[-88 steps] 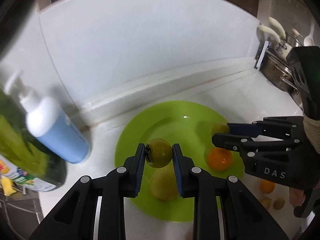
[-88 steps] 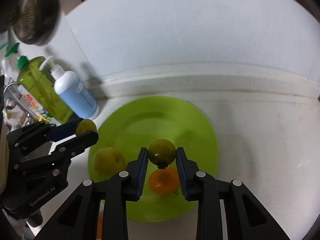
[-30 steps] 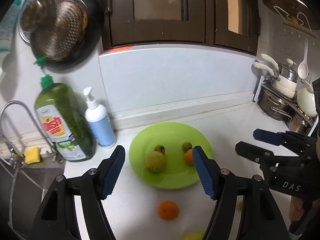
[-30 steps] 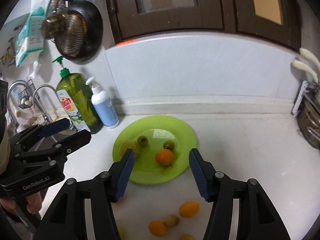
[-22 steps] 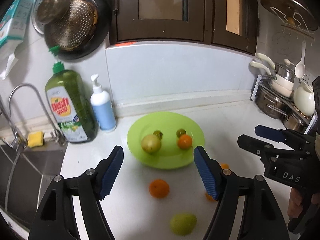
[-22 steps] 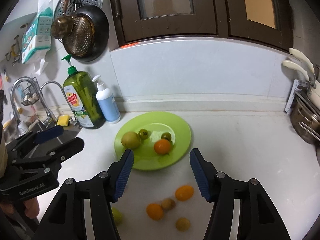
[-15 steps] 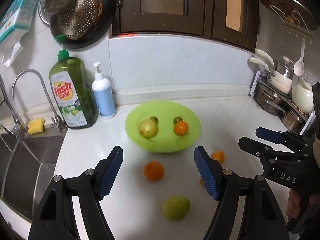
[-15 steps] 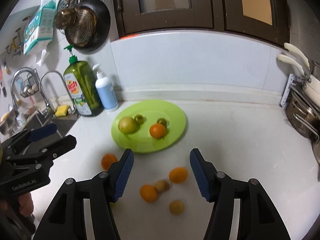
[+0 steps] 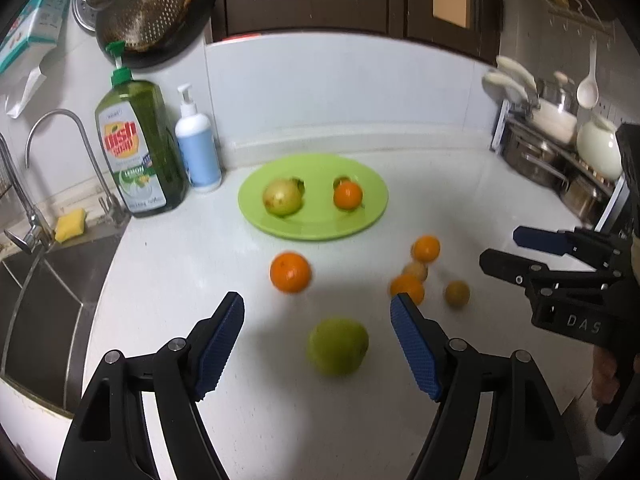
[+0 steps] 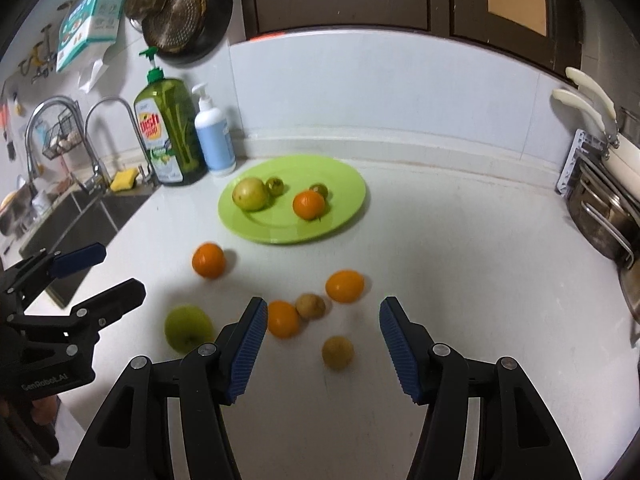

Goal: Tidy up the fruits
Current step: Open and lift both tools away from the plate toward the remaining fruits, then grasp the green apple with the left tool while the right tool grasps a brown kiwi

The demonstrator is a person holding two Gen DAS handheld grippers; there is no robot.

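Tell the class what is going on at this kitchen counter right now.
A person holding two grippers is sorting fruit onto a green plate. Four pieces already lie on it, including an orange and a yellowish pear-like fruit. Six more sit loose on the counter, among them a green apple in front of the left gripper. The left gripper and the right gripper are both open and hold nothing.

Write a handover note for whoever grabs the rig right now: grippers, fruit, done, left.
Left gripper: open, empty, above the green apple.
Right gripper: open, empty, over the loose cluster.
Green plate holds four: yellow-green fruit, orange, two small green ones.
Left on the counter: the apple, three oranges, two small brownish fruits.
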